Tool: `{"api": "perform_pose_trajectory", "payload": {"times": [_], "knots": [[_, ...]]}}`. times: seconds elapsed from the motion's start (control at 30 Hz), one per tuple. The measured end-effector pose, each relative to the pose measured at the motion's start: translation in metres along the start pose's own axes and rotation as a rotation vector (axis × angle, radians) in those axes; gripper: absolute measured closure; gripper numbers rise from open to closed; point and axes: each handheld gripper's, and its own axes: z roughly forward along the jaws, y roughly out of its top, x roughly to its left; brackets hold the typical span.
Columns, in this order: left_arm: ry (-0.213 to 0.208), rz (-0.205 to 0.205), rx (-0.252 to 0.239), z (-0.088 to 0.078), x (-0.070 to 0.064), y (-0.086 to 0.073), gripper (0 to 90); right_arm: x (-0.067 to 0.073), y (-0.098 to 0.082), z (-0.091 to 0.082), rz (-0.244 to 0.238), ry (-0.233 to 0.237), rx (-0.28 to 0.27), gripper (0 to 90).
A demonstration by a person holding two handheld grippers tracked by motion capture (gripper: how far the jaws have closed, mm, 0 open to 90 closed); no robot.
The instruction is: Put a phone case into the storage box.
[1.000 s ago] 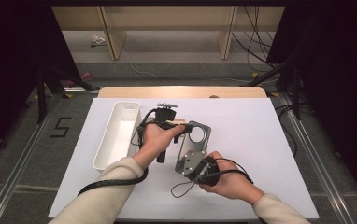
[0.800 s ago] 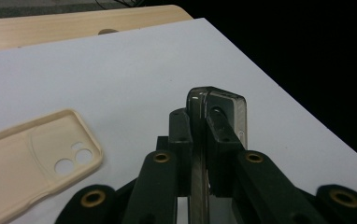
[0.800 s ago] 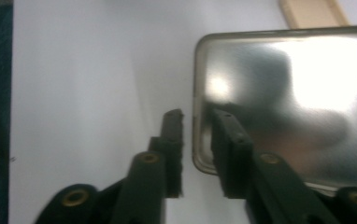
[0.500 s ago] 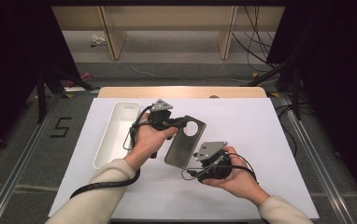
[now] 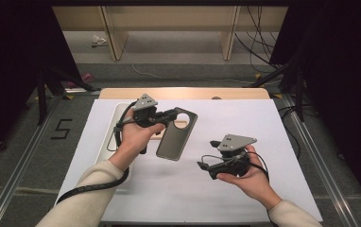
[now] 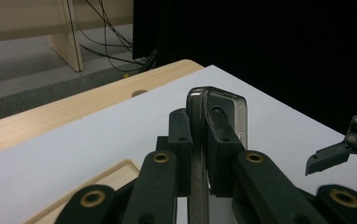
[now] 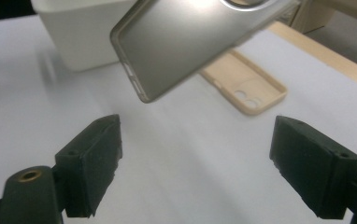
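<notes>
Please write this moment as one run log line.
left gripper: shut on grey phone case | right gripper: just opened, empty

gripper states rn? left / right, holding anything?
Left gripper: shut on the grey translucent phone case, lifted off the white table.
Right gripper: jaws have just been opening, now wide open, nothing between them.

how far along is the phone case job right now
Done: the grey phone case is off the table, clamped edge-on in the left gripper. In hand: the right gripper has just been opening; its jaws stand wide with nothing between them, apart from the case. Left: the case probably goes to the white tray, and a beige phone case lies on the table, untouched.
</notes>
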Motion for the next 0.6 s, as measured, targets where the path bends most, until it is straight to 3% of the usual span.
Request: {"api": "perform_pose_trajectory", "payload": {"times": [0.27,0.6], "knots": [[0.019,0.017,-0.054,-0.016,0.014,0.012,81.8,-0.013,-0.01,-0.015,0.103,-0.016,-0.069,17.6],[0.013,0.021,-0.103,-0.03,0.029,0.021,81.8,-0.02,-0.019,-0.026,0.141,-0.048,-0.089,16.6]]}}
